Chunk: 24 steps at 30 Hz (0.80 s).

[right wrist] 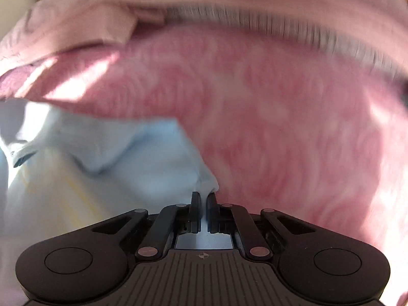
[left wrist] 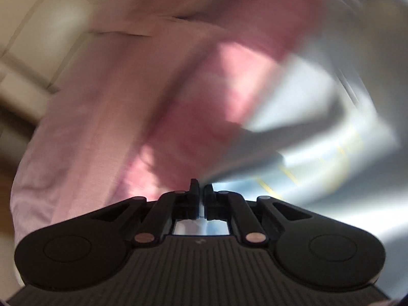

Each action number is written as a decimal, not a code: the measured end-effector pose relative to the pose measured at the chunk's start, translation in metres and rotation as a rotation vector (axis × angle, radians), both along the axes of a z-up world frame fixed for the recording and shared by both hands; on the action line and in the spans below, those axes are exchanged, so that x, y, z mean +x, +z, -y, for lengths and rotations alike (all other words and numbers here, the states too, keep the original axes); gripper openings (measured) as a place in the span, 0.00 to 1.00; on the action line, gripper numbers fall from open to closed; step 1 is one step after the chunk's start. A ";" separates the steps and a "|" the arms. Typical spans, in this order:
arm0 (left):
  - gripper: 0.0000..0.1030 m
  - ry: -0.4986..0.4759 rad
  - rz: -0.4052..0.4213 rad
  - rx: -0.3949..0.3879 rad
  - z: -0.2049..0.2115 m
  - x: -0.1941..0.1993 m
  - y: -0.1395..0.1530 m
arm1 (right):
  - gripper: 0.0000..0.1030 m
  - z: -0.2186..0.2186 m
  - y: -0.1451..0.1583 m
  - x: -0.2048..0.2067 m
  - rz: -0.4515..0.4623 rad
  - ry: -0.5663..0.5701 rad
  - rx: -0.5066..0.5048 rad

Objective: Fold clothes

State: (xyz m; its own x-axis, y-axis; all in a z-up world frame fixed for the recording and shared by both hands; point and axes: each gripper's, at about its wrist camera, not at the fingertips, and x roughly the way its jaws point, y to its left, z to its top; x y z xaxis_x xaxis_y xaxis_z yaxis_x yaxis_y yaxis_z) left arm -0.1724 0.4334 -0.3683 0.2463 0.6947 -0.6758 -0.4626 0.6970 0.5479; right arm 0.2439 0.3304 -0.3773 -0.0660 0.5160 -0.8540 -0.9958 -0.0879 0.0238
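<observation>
Under both views, pink bedding (right wrist: pixel 280 127)

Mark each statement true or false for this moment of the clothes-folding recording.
1. The right tongs are closed on light blue fabric. True.
2. The left tongs stand wide open. False: they are closed, with pale blue cloth at their tips.
3. A fuzzy pink garment fills much of the right wrist view. True.
4. The pink garment has a green ribbed band. False: its ribbed band is grey.
5. Both views are sharp. False: both are motion-blurred.
</observation>
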 end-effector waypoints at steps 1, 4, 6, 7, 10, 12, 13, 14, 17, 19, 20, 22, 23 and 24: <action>0.03 0.065 0.063 0.005 -0.017 0.001 0.011 | 0.02 -0.006 0.011 0.002 0.008 -0.019 0.045; 0.09 0.273 0.230 0.008 -0.063 0.002 0.037 | 0.02 -0.022 0.039 0.003 0.058 -0.102 0.169; 0.32 0.412 0.285 -0.036 -0.080 -0.002 0.043 | 0.07 -0.033 0.047 -0.001 0.111 -0.144 0.204; 0.35 0.463 0.309 -0.060 -0.081 -0.007 0.045 | 0.35 -0.038 0.048 -0.005 0.143 -0.154 0.197; 0.46 0.549 0.363 -0.161 -0.066 -0.031 0.044 | 0.64 -0.025 0.053 -0.005 0.126 -0.223 0.190; 0.45 0.583 0.385 -0.268 -0.043 -0.056 0.038 | 0.64 0.000 0.060 -0.003 0.023 -0.261 0.183; 0.45 0.602 0.408 -0.334 -0.028 -0.070 0.034 | 0.64 0.015 0.061 -0.003 -0.046 -0.275 0.160; 0.45 0.623 0.433 -0.402 -0.012 -0.085 0.029 | 0.64 0.034 0.059 -0.005 -0.123 -0.294 0.131; 0.45 0.706 0.524 -0.594 0.047 -0.128 0.015 | 0.64 0.094 0.051 -0.009 -0.353 -0.349 0.041; 0.45 0.756 0.576 -0.682 0.086 -0.150 0.005 | 0.64 0.137 0.044 -0.021 -0.464 -0.383 -0.035; 0.46 0.778 0.604 -0.719 0.105 -0.159 0.000 | 0.64 0.159 0.040 -0.026 -0.503 -0.407 -0.064; 0.49 0.803 0.673 -0.775 0.136 -0.172 -0.010 | 0.64 0.199 0.029 -0.037 -0.577 -0.460 -0.122; 0.53 0.811 0.711 -0.792 0.144 -0.176 -0.015 | 0.65 0.215 0.023 -0.041 -0.618 -0.503 -0.141; 0.58 0.818 0.744 -0.800 0.150 -0.178 -0.021 | 0.65 0.231 0.016 -0.046 -0.659 -0.547 -0.160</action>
